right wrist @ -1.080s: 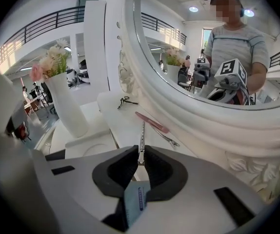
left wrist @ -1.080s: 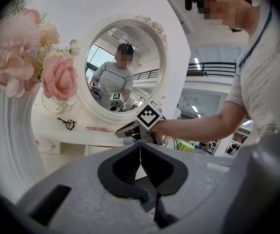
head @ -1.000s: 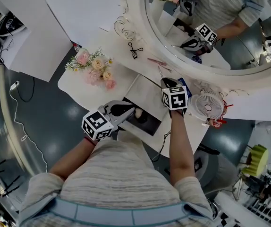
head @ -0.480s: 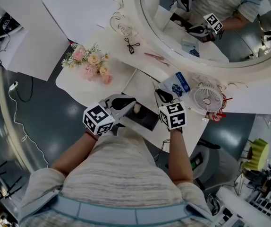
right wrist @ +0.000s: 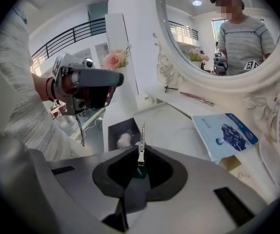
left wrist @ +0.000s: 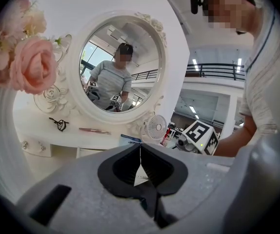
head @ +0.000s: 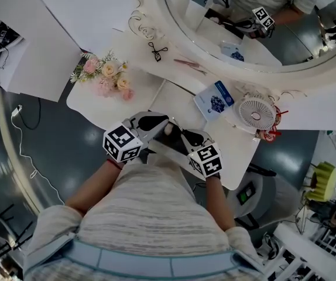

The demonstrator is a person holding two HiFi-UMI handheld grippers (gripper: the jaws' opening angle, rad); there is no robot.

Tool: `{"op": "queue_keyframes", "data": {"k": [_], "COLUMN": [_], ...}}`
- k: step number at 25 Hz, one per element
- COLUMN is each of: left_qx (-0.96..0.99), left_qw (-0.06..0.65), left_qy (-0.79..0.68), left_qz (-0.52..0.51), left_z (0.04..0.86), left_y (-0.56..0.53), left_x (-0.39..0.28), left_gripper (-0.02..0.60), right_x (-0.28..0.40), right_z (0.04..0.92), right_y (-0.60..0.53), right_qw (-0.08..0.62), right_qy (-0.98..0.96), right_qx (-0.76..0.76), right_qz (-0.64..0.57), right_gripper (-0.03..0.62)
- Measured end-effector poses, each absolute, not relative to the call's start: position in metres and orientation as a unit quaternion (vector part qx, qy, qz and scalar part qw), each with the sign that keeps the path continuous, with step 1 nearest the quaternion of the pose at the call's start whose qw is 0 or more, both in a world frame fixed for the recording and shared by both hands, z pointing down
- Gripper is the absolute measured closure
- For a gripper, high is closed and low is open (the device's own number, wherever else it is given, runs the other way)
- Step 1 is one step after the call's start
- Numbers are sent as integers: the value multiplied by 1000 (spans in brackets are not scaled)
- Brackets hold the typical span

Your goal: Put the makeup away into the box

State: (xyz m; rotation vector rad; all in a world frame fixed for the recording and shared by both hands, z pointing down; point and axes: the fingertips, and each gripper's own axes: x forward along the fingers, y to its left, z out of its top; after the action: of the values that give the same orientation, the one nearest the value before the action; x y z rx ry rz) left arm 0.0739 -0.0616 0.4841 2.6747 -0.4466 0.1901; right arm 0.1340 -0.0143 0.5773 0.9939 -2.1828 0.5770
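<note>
In the right gripper view, a small dark box (right wrist: pixel 111 130) stands open on the white dressing table (right wrist: pixel 174 126), with a pale round puff (right wrist: pixel 124 139) inside it. My right gripper (right wrist: pixel 140 152) is shut on a thin metal makeup tool (right wrist: pixel 142 136), which sticks up out of the jaws just above and beside the box. From the head view, the right gripper (head: pixel 182 134) is at the table's near edge and hides most of the box. My left gripper (head: pixel 162 123) hovers close on the left, jaws together with nothing between them; in its own view, this left gripper (left wrist: pixel 140 165) points at the mirror.
A blue packet (head: pixel 215 98) lies right of the box, and a small white fan (head: pixel 256 115) stands beyond it. A pink stick (head: pixel 187 64) and an eyelash curler (head: pixel 155 51) lie below the oval mirror (head: pixel 174 25). Pink flowers (head: pixel 103 78) stand at the left.
My right gripper has come back from beside the blue packet toward the table's near edge, to the box, carrying the thin tool. The packet now shows fully. The left gripper has stayed put.
</note>
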Motion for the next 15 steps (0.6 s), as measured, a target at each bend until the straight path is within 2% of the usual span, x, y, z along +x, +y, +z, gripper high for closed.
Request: {"op": "queue_keyframes", "data": {"k": [15], "left_qx": [963], "left_qw": [208], "left_qy": [-153], "left_qz": [74], "left_z": [486], "left_y": [-57], "left_x": [80], "left_gripper": [568], "right_x": [108], "right_z": [608], "right_y": [19], "right_qw": [386], "right_qy": [-864], "right_qx": [260], "right_qz": [192], "right_gripper": [553]}}
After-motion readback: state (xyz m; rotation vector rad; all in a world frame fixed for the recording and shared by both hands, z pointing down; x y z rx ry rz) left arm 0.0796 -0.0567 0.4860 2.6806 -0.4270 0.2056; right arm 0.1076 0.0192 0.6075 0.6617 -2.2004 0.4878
